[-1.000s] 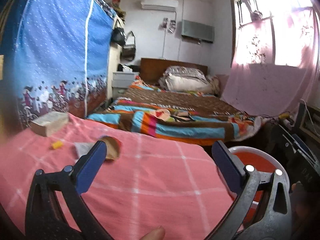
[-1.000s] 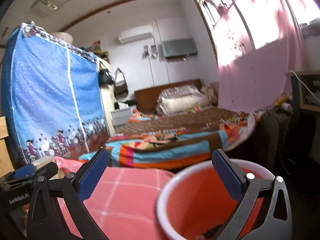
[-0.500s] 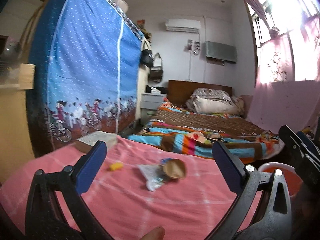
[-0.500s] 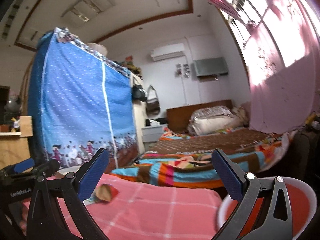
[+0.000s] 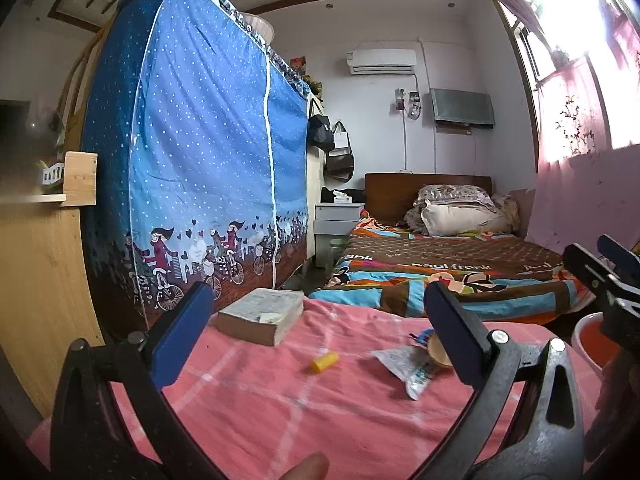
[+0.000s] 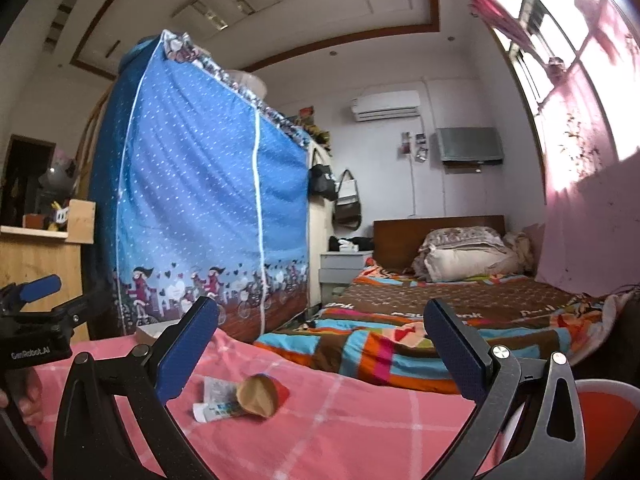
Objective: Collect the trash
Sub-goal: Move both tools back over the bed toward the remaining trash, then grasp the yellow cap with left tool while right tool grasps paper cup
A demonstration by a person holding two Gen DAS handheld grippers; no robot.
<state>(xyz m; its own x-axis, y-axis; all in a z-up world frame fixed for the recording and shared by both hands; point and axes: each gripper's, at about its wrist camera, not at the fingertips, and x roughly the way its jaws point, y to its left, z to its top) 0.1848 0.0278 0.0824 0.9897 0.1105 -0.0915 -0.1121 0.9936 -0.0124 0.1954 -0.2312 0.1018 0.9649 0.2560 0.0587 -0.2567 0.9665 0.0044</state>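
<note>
A pink checked cloth [image 5: 280, 412] covers the table, with the blue fabric wardrobe [image 5: 208, 168] behind it and the bed [image 5: 440, 276] beyond. At the table's right edge stands a red bin with a white rim [image 6: 600, 408], only partly in view and mostly hidden by the right gripper's frame; what lies inside it cannot be seen.

On the cloth, a thick worn book [image 5: 260, 314] sits at the far left and is probably not trash. Nearer the middle lie the pieces to collect: a crumpled printed wrapper [image 5: 408, 364], a tan paper cup on its side [image 6: 258, 394] touching the wrapper, and a small yellow cap-like piece [image 5: 325, 361] lying apart to the left.

The wrapper looks light, limp and likely slick, so I judge a pinch across a raised fold would hold better than at a flat edge. The cup seems light and easily crushed; its rim wall is the natural hold. The yellow piece is small, hard and may roll.

The left gripper [image 5: 316, 328] and the right gripper [image 6: 320, 336] both have jaws spread wide and empty, above the cloth and short of the trash.

Motion blur softens the trash, so the wrapper's print and something blue behind the cup cannot be made out.
</note>
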